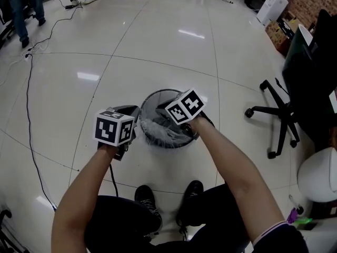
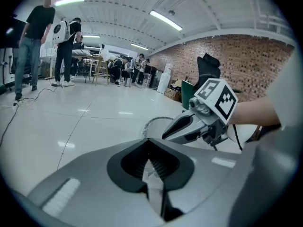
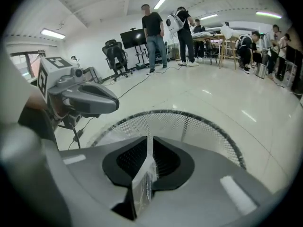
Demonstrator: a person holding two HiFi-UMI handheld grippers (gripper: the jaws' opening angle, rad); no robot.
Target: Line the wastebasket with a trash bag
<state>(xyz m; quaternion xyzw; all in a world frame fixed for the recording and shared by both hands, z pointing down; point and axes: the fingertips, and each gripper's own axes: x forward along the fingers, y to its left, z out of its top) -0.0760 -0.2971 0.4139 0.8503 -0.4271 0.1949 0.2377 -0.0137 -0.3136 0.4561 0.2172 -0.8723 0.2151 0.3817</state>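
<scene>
Wastebasket [image 1: 156,95] of wire mesh stands on the floor [image 1: 158,46] before the person's shoes [image 1: 150,199], a clear trash bag [image 1: 158,129] bunched over its near rim. Left tongs [image 2: 152,167] and right tongs [image 3: 148,160] each pinch the film.

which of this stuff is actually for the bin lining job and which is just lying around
Job: black wire-mesh wastebasket, clear plastic trash bag, left gripper, right gripper.
Lying about: black wheeled office chair, black floor cable.
</scene>
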